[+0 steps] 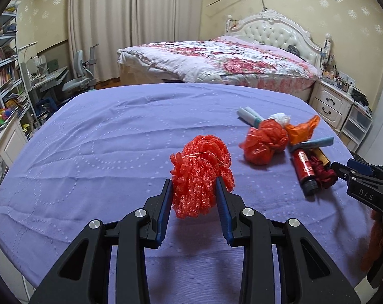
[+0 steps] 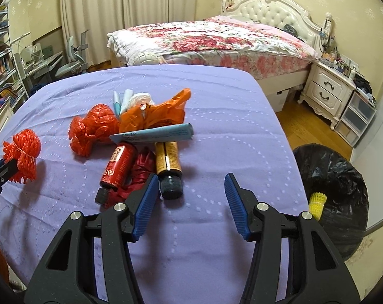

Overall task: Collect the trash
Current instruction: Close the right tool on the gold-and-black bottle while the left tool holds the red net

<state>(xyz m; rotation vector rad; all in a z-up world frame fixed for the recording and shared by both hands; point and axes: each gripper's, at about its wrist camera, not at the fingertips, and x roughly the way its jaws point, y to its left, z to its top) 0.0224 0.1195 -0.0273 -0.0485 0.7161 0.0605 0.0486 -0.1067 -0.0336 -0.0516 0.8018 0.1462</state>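
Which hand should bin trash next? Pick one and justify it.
Left, probably. The left gripper already clamps the red foam net, ready to carry to the black-lined bin. The right gripper is open and holds nothing.

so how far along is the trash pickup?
Done: one yellow foam net already sits in the black-lined bin beside the table. In hand: the left gripper is shut on a red foam net, lifted off the purple cloth. The right gripper is open and empty. Left: the pile, including a red bag, orange bag, red tube and gold tube.
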